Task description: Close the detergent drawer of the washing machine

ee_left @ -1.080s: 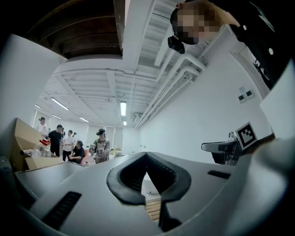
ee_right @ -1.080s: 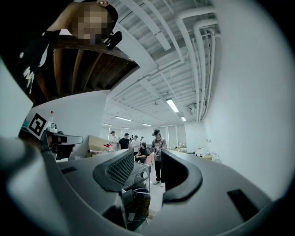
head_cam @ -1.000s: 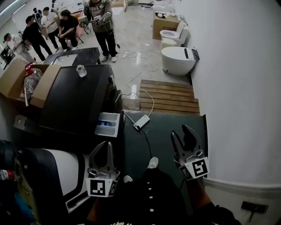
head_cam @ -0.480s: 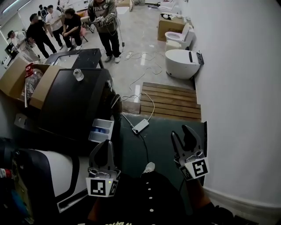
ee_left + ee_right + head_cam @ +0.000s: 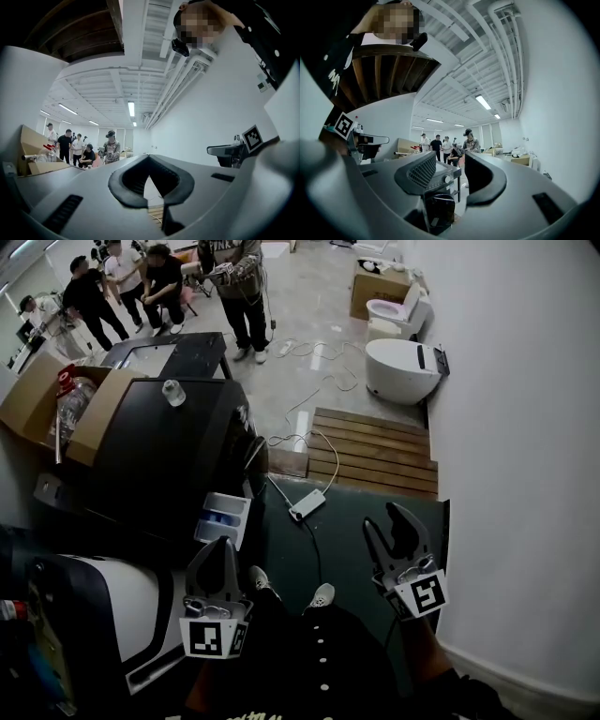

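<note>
The black washing machine (image 5: 159,451) stands at the left of the head view. Its white detergent drawer (image 5: 223,518) sticks out of the front, open, with blue inside. My left gripper (image 5: 225,545) hangs just below the drawer's front end, its jaws together and nothing between them; whether it touches the drawer I cannot tell. In the left gripper view the left gripper (image 5: 148,157) points up at the ceiling. My right gripper (image 5: 382,517) is open over the dark green mat, well right of the drawer. Between the right gripper (image 5: 451,161) fingers shows a black front-loading machine (image 5: 439,201).
A small bottle (image 5: 172,392) stands on the machine's top, with cardboard boxes (image 5: 42,395) beside it. A power strip (image 5: 307,504) and its cable lie on the mat (image 5: 356,521). Beyond are a wooden pallet (image 5: 375,451), toilets (image 5: 405,367) and several people (image 5: 159,277). A white wall (image 5: 525,446) runs along the right.
The left gripper's jaws, slightly apart a second ago, are now together, and it sits nearer the drawer's front. The drawer remains open. The right gripper has barely moved.
</note>
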